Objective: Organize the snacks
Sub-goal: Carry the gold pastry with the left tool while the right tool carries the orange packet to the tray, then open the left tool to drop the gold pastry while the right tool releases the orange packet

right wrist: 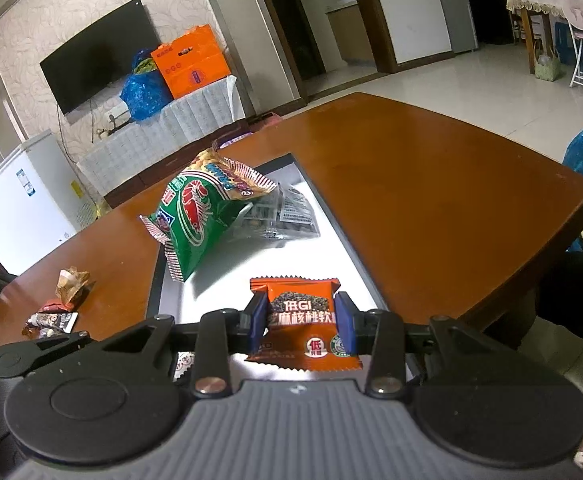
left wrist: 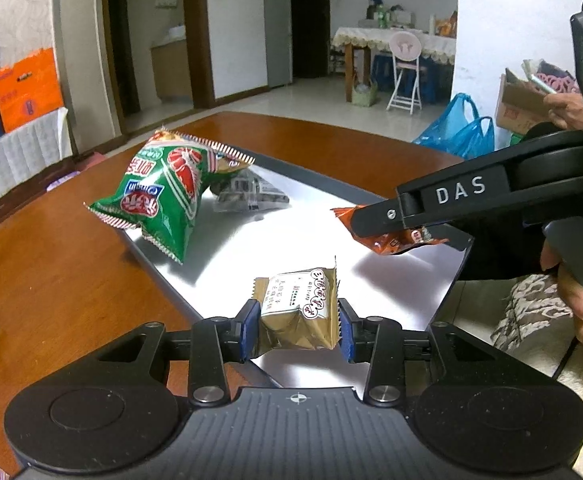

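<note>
The left gripper's blue fingers are clamped on a small tan snack packet, holding it above the near edge of a shiny metal tray. The right gripper's fingers pinch an orange snack packet from both sides, above the tray's near end; in the left wrist view that same gripper reaches in from the right with the orange packet hanging over the tray.

Farther back on the tray, a green chip bag leans with its lower edge spilling over the tray's left rim, and a clear packet with dark print lies just behind it, touching it. The tray sits on a brown wooden table. On the table, left of the tray, a few small wrapped sweets lie loose.
</note>
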A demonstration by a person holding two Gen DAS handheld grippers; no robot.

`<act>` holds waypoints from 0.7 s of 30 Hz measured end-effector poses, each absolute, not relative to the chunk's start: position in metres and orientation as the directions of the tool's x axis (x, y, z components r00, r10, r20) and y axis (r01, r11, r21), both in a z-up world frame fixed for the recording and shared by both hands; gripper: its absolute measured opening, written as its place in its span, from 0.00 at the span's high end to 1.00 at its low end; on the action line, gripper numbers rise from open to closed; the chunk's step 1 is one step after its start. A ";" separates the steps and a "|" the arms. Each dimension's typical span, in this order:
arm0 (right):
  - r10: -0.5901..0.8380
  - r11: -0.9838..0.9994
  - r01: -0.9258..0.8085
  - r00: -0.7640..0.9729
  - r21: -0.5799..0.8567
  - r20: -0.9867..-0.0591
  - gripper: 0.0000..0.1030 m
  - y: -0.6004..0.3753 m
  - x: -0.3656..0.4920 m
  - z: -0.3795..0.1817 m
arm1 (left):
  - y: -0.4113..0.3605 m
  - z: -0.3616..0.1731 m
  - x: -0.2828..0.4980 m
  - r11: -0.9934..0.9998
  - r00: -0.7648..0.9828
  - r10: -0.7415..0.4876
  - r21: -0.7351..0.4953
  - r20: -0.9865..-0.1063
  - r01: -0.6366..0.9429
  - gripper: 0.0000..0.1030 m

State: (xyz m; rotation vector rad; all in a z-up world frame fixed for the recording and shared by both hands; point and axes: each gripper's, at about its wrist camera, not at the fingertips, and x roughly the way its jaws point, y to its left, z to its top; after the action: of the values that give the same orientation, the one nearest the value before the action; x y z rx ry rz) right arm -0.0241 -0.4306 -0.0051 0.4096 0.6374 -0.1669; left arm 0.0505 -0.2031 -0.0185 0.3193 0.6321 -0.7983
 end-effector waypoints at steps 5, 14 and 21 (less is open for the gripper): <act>-0.037 0.912 0.288 0.765 0.291 -0.643 0.64 -0.427 -0.018 -0.008 | -0.205 -0.021 0.051 0.660 0.534 -0.562 0.046 -0.632 0.749 0.60; -0.051 0.912 0.307 0.745 0.273 -0.665 0.64 -0.426 -0.012 -0.014 | -0.206 -0.023 0.047 0.646 0.525 -0.573 0.048 -0.629 0.762 0.56; -0.060 0.919 0.300 0.747 0.256 -0.662 0.64 -0.422 -0.010 -0.013 | -0.204 -0.019 0.047 0.647 0.530 -0.587 0.039 -0.611 0.762 0.49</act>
State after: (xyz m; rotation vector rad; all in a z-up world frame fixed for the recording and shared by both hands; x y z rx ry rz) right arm -0.0096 -0.4220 -0.0127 0.3618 0.7030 -0.2018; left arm 0.0470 -0.2041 -0.0194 0.3199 0.5990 -0.8214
